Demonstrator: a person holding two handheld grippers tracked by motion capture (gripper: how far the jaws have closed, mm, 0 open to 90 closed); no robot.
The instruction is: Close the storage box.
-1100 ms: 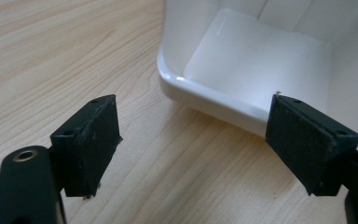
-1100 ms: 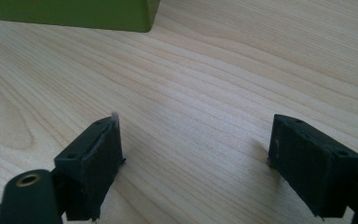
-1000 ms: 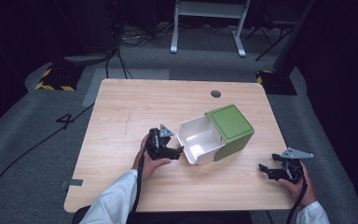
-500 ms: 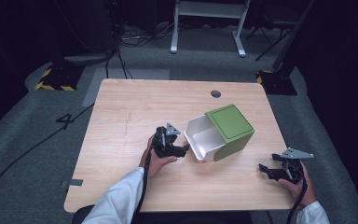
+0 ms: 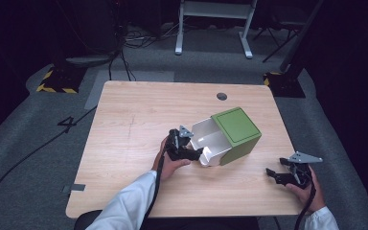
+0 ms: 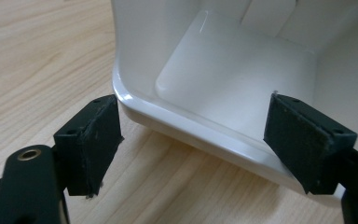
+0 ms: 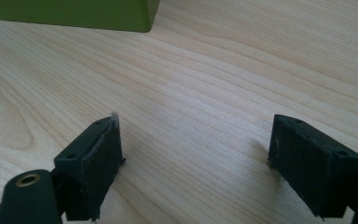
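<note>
A green box (image 5: 237,129) lies near the middle of the wooden table (image 5: 134,120), with its white drawer (image 5: 208,139) slid partly out toward the left. My left gripper (image 5: 194,153) is open at the drawer's outer end. In the left gripper view the drawer's white rim (image 6: 191,126) runs between the open left gripper (image 6: 200,144) jaws, and the drawer is empty inside. My right gripper (image 5: 274,175) rests open near the table's front right corner, apart from the box. In the right gripper view the right gripper (image 7: 205,163) holds nothing, and the green box (image 7: 74,11) lies beyond it.
A round cable hole (image 5: 222,96) sits near the table's far edge. Bare wood spreads across the left half of the table. Cables and a white stand (image 5: 211,24) are on the grey floor behind the table.
My left gripper has moved right, up to the drawer's end, and the drawer looks slightly further into the green box. The right gripper has stayed put.
</note>
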